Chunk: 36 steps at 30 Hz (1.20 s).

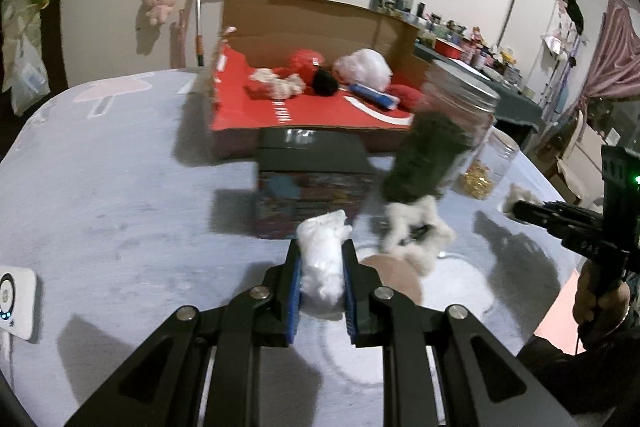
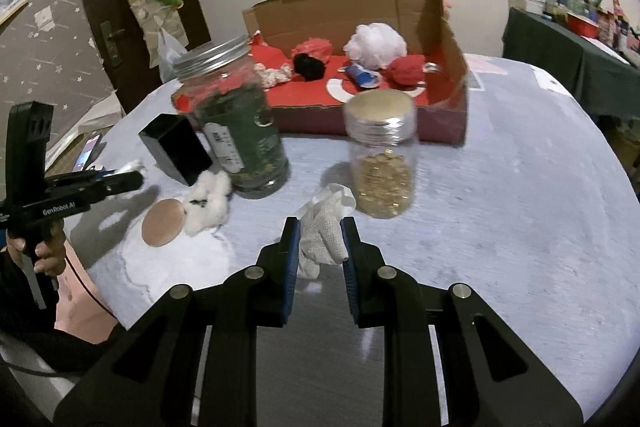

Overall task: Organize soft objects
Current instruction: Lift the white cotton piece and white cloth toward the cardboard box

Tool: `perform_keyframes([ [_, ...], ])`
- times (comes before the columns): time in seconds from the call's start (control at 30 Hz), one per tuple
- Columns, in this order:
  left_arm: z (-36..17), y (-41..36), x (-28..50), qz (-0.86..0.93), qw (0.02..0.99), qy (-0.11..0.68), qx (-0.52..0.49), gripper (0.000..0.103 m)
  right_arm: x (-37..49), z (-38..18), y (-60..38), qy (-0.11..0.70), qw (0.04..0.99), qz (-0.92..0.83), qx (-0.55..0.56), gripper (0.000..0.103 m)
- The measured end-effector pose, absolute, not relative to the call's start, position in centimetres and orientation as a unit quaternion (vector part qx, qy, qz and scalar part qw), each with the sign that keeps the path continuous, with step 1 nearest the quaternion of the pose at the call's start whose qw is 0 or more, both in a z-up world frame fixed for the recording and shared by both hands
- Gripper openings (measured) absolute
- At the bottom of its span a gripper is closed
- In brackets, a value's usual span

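My left gripper [image 1: 322, 249] is shut on a white fluffy wad [image 1: 322, 267], held just above the table in front of a dark box. In the right wrist view, my right gripper [image 2: 320, 227] is shut on a white mesh cloth [image 2: 322, 235] that hangs crumpled between its blue pads. An open cardboard box [image 1: 312, 15] with a red floor stands at the back and holds several soft pieces: a white puff [image 2: 376, 43], a black ball [image 2: 308, 66] and a red ball [image 2: 406, 69]. A loose cotton wad [image 2: 210, 197] lies on the table.
A green-filled jar [image 2: 240, 135] and a jar of gold bits [image 2: 382, 163] stand between me and the box. A black box [image 2: 174, 149] and a brown round pad [image 2: 164, 222] are to the left. A white device [image 1: 16, 301] sits at the table's left edge.
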<state>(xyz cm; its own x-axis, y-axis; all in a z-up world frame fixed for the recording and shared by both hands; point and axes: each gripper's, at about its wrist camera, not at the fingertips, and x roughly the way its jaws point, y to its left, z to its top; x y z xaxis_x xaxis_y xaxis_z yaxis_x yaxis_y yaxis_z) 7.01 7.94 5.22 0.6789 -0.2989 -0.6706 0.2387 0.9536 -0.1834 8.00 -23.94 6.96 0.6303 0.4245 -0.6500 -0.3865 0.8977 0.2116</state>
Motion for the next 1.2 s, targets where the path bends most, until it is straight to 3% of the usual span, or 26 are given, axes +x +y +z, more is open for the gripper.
perform_keyframes([
  [0.5,4.1,12.8,10.0,-0.129,0.916,0.379,-0.041,0.018,10.0,6.6,-28.6,0.375,0.903,0.204,0.047,0.02],
  [1.2,5.1,12.6,14.9,-0.178,0.91,0.373,0.016,0.018,15.2,8.1,-29.7,0.365,0.903,0.225,-0.026,0.02],
])
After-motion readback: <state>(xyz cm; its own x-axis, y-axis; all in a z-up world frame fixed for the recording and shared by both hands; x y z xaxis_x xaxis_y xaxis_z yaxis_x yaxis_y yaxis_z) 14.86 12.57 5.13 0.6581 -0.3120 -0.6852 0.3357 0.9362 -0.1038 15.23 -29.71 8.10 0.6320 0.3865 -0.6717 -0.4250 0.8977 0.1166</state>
